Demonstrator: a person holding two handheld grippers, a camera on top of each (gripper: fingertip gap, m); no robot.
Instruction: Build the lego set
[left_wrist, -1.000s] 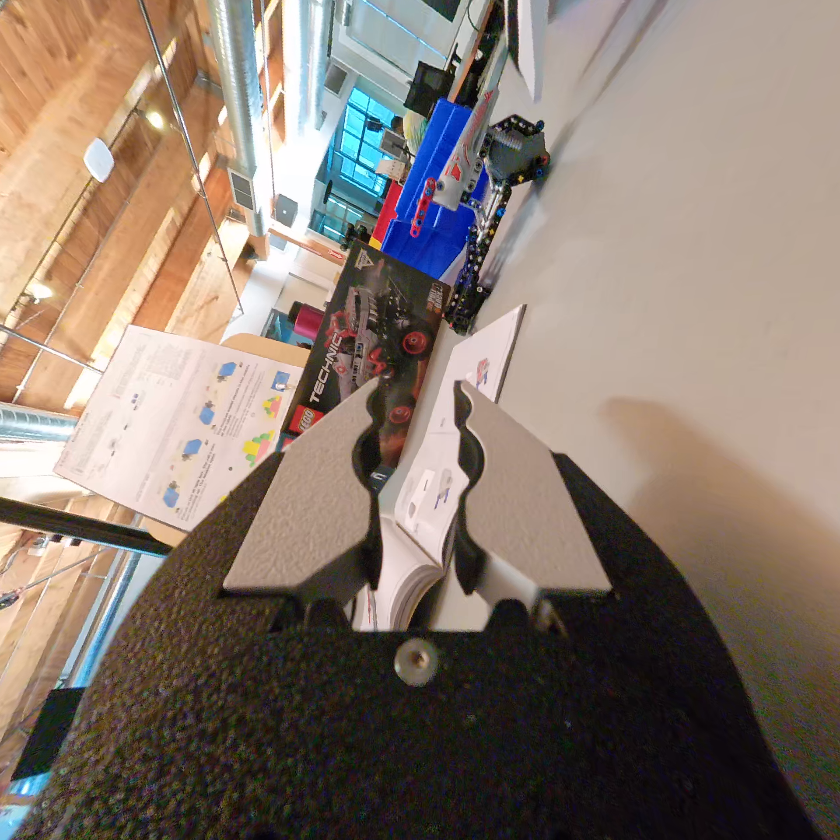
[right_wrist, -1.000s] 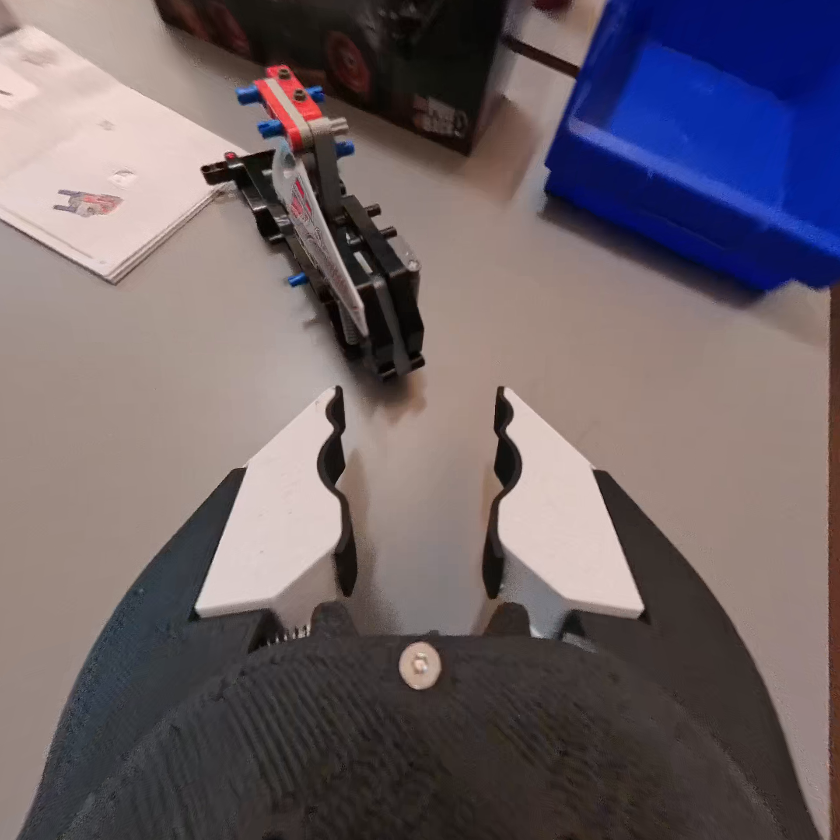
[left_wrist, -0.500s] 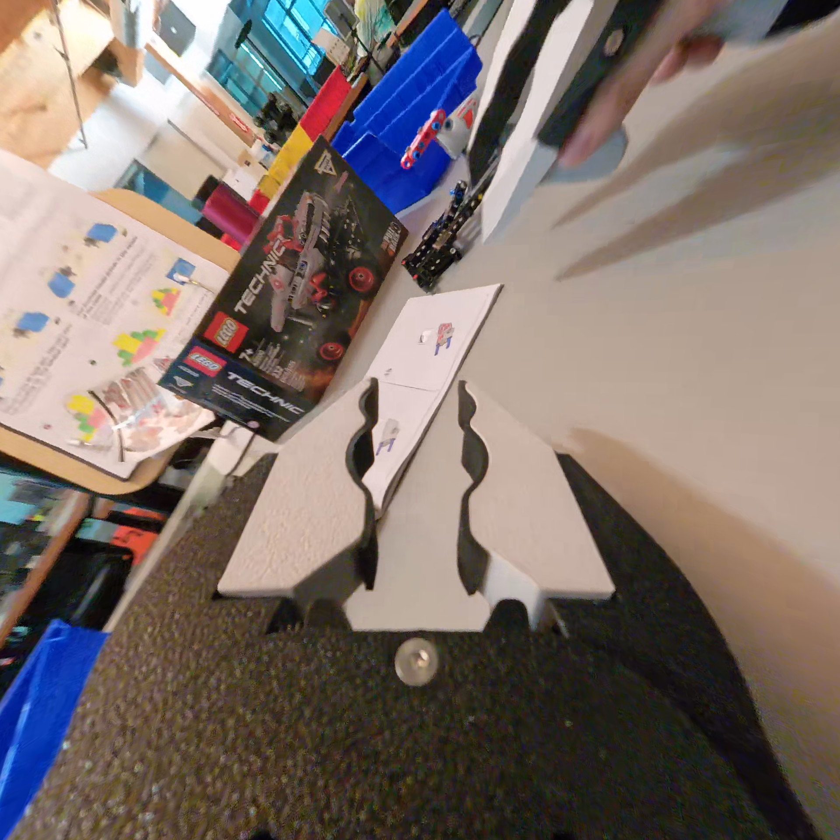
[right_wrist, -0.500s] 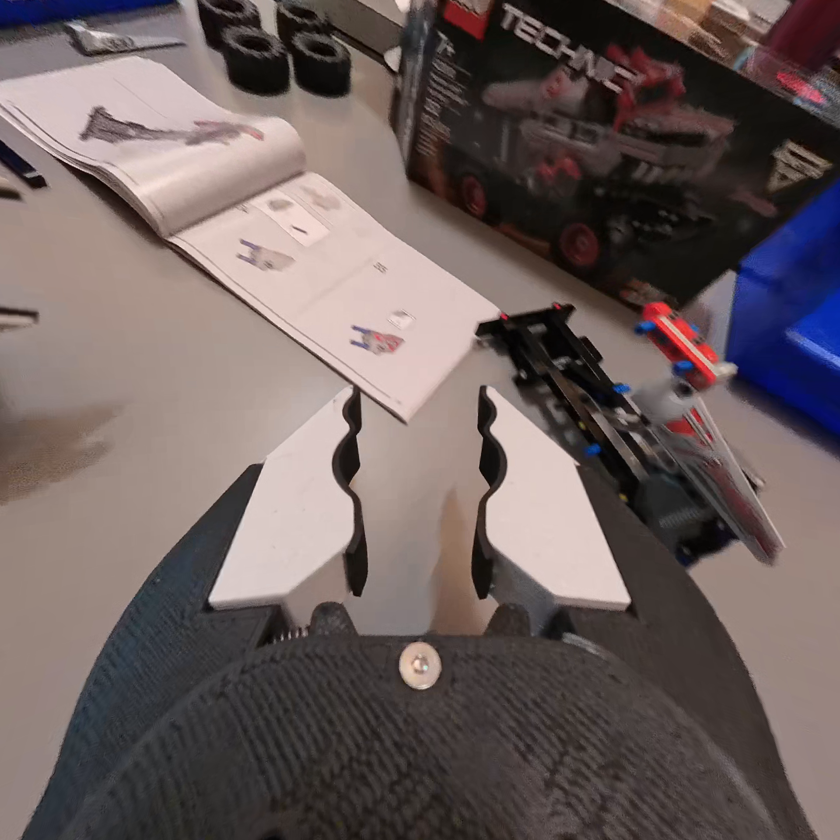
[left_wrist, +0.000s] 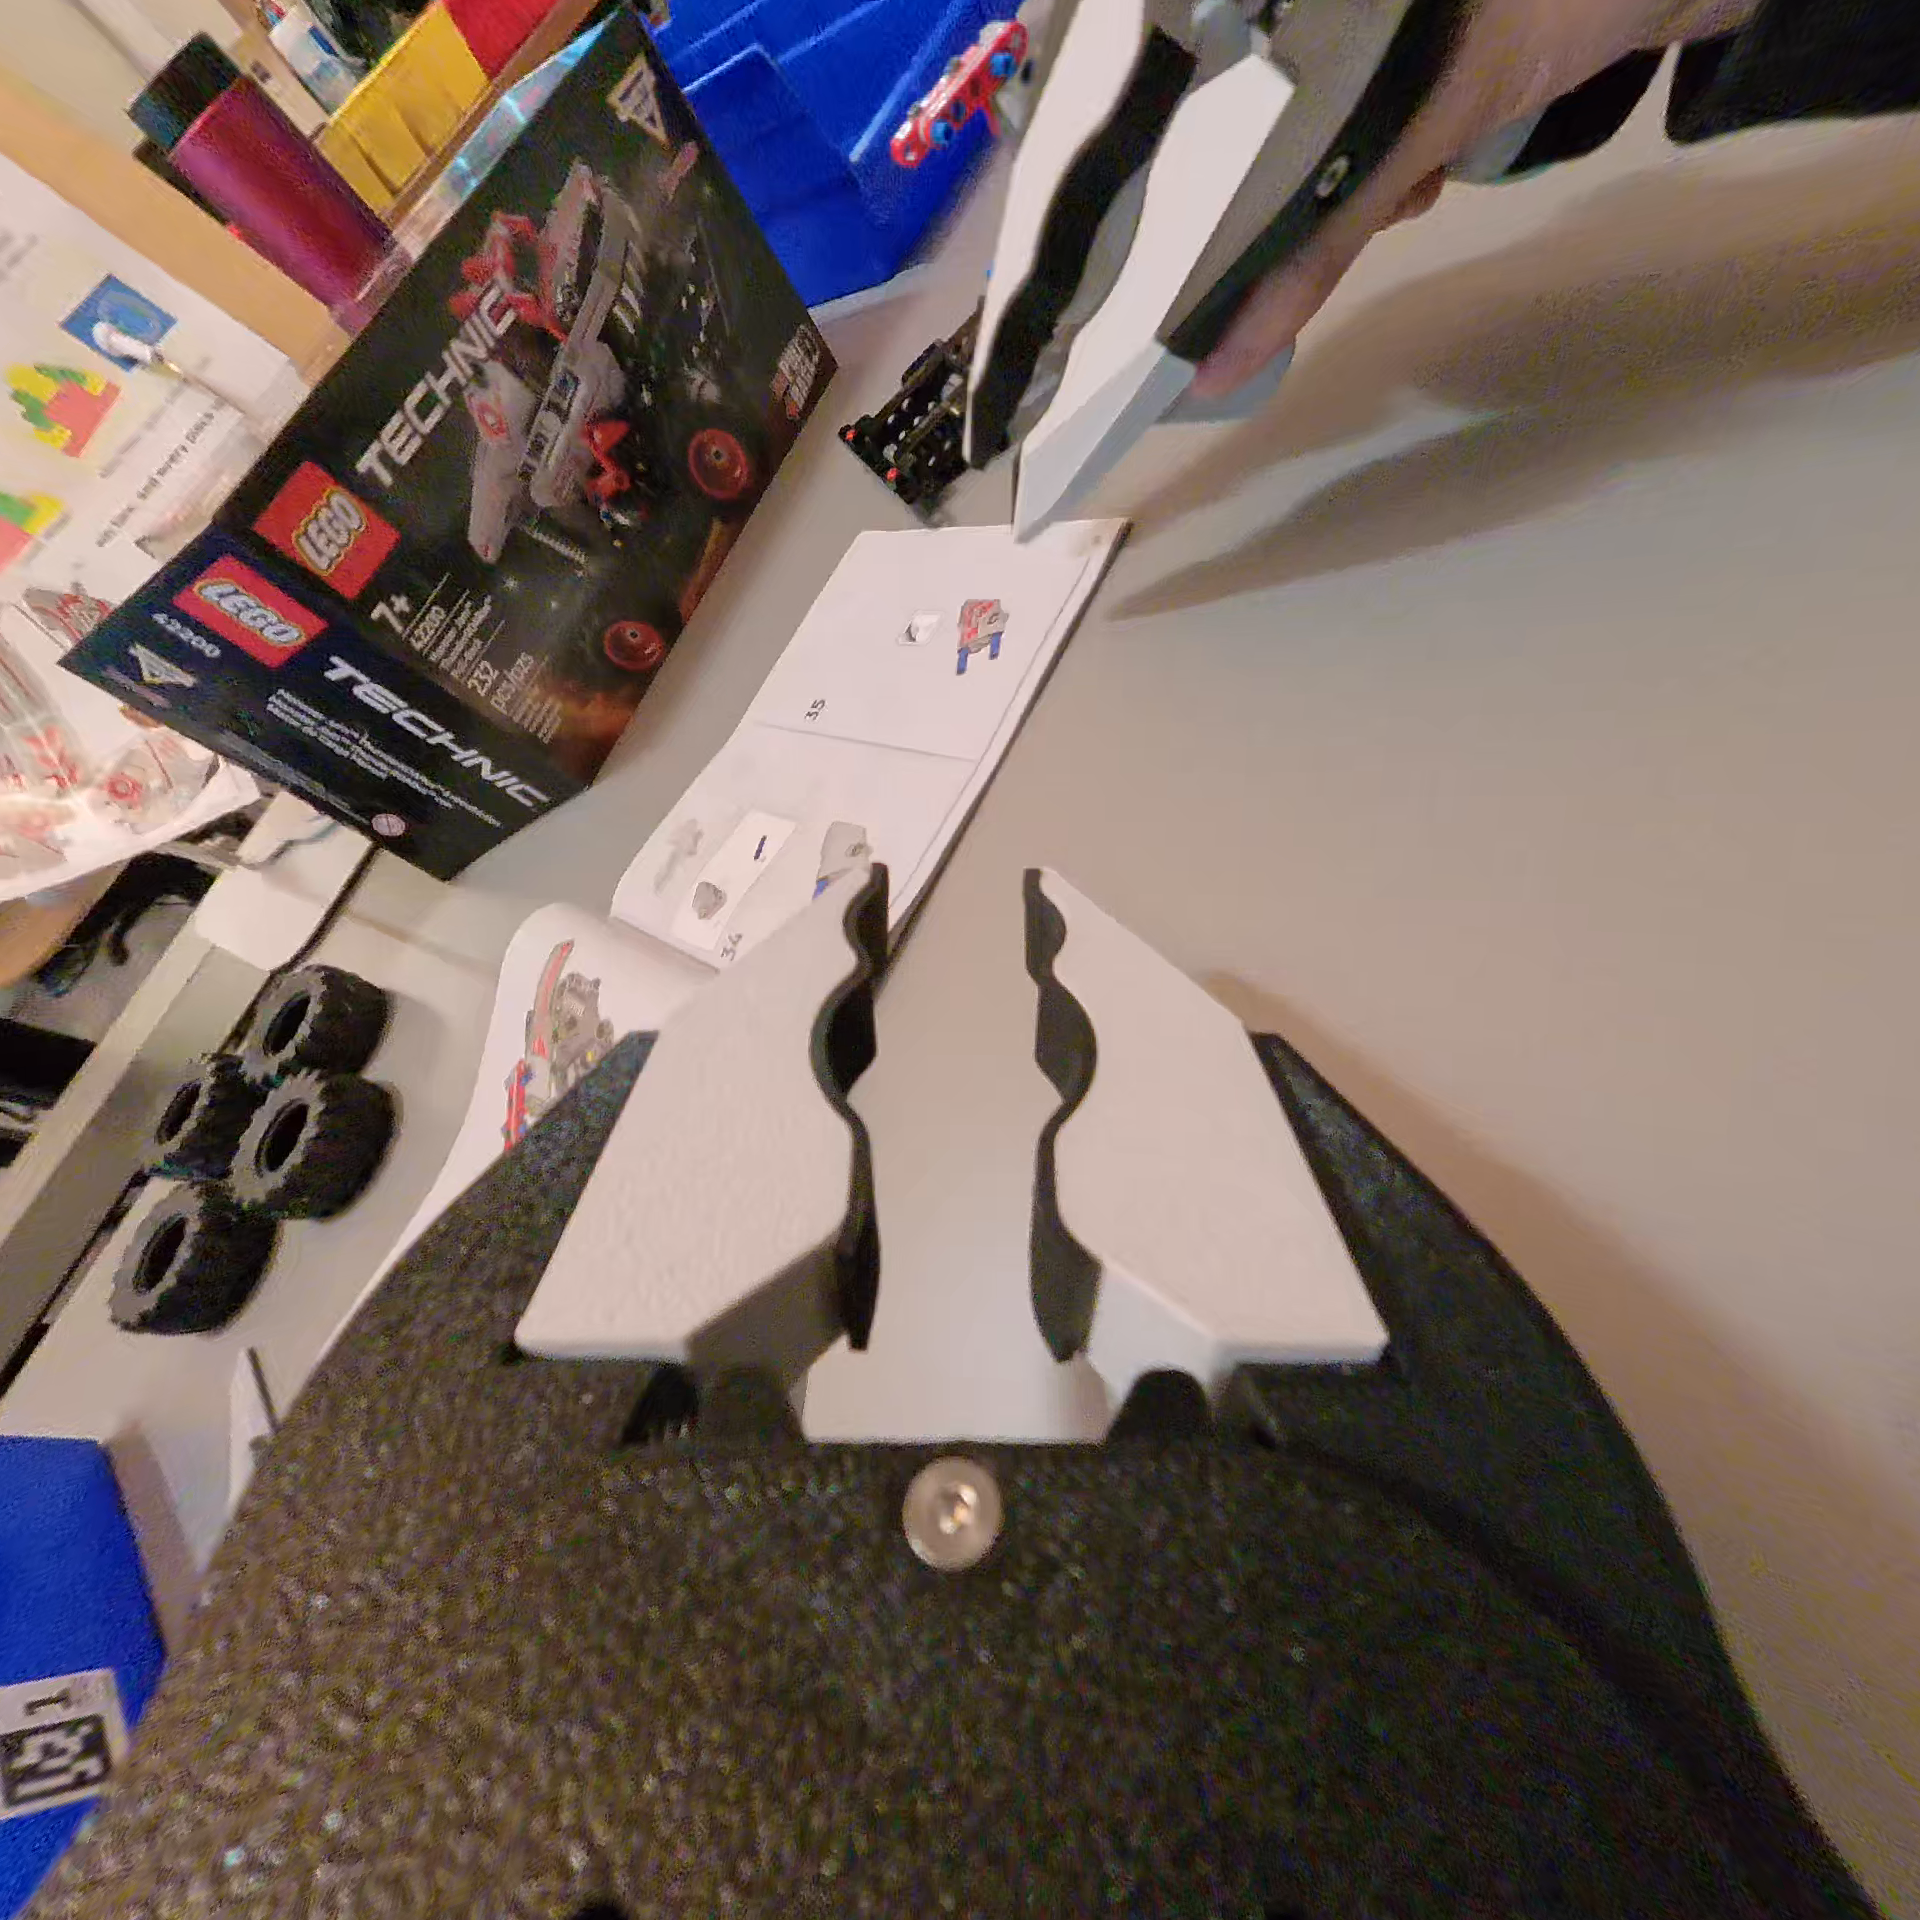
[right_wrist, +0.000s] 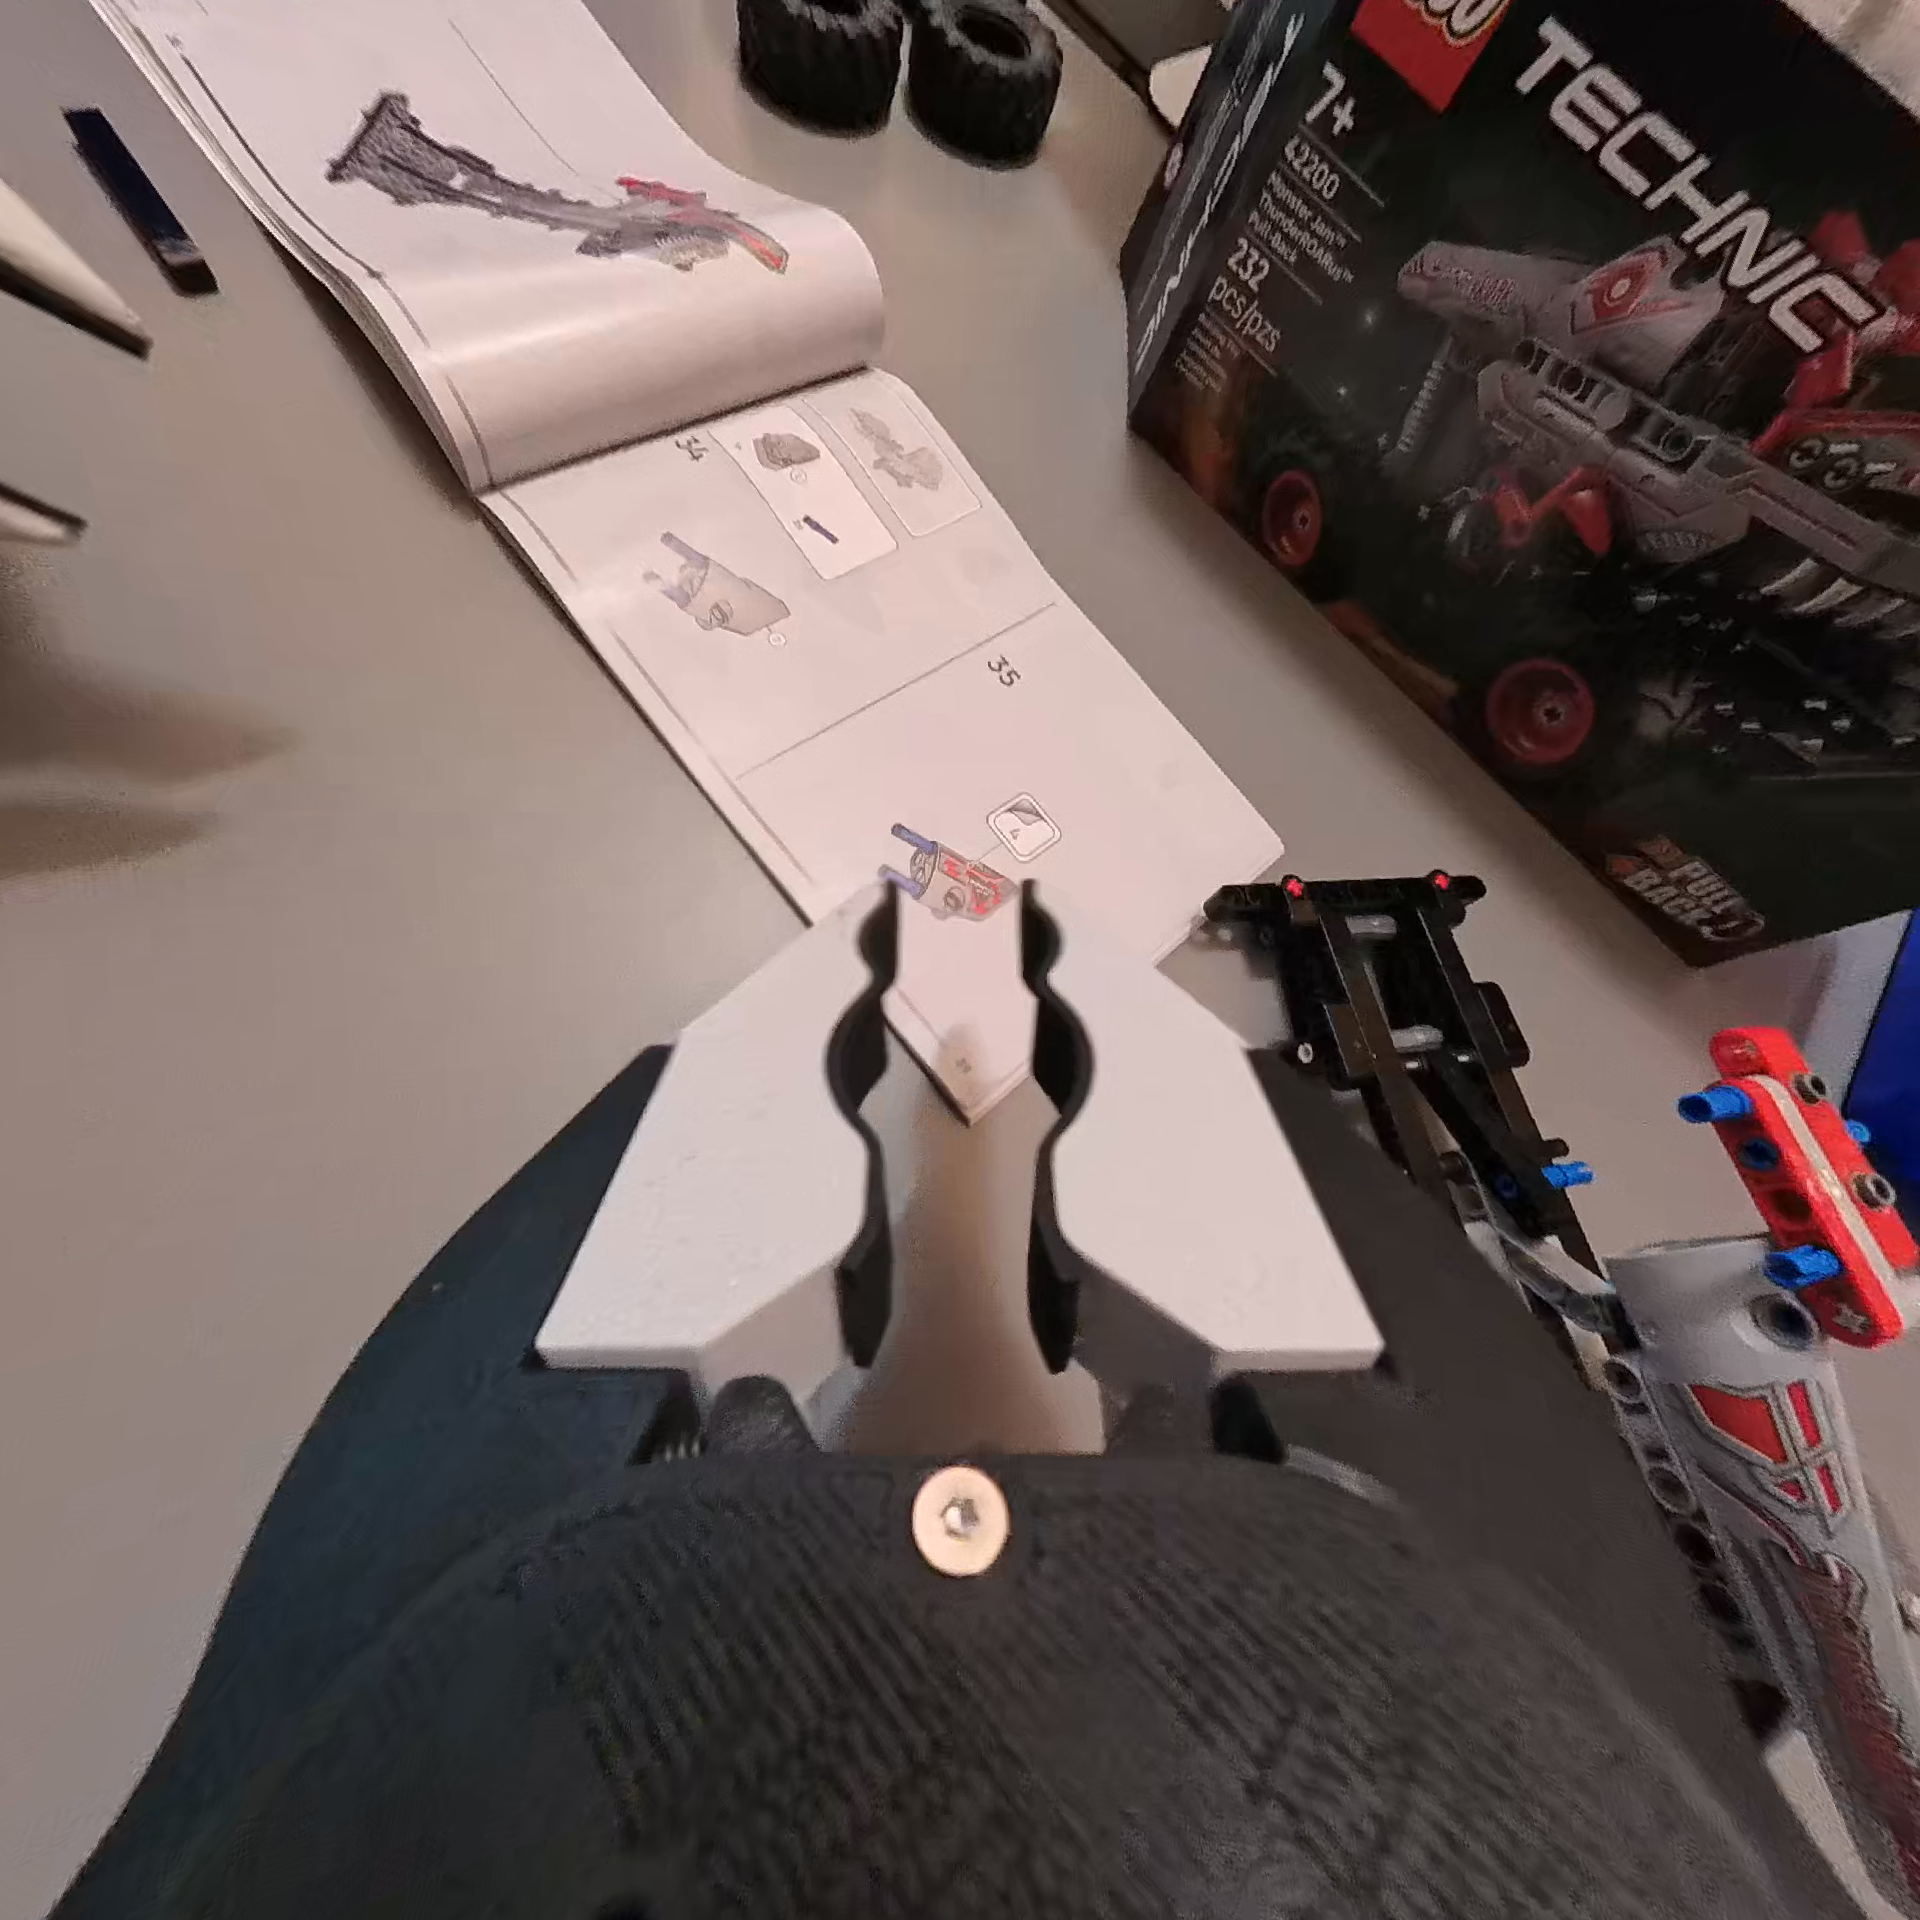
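The partly built lego model lies on the grey table: a black chassis (right_wrist: 1392, 1018) with a red beam (right_wrist: 1808, 1174) and a grey and red panel (right_wrist: 1766, 1455). My right gripper (right_wrist: 954, 904) is open and empty, jaws a narrow gap apart. It hovers over the near corner of the open instruction booklet (right_wrist: 883, 675), with the model just to its right. My left gripper (left_wrist: 956, 894) is open and empty, low over the table beside the booklet (left_wrist: 914, 707). The left wrist view also shows the right gripper (left_wrist: 997, 499) in a hand, in front of the chassis (left_wrist: 914, 426).
The lego box (right_wrist: 1558, 416) stands behind the booklet, also in the left wrist view (left_wrist: 499, 468). Several black tyres (left_wrist: 260, 1143) lie left of the booklet. Blue bins (left_wrist: 779, 156) stand at the back. A small dark blue piece (right_wrist: 135, 197) lies on the table. Across from one pair of fingers to the other is roughly 15 centimetres.
My right gripper swung left from the model to the booklet's corner and its jaws narrowed. My left gripper tipped down toward the table; tyres and the right gripper came into its view.
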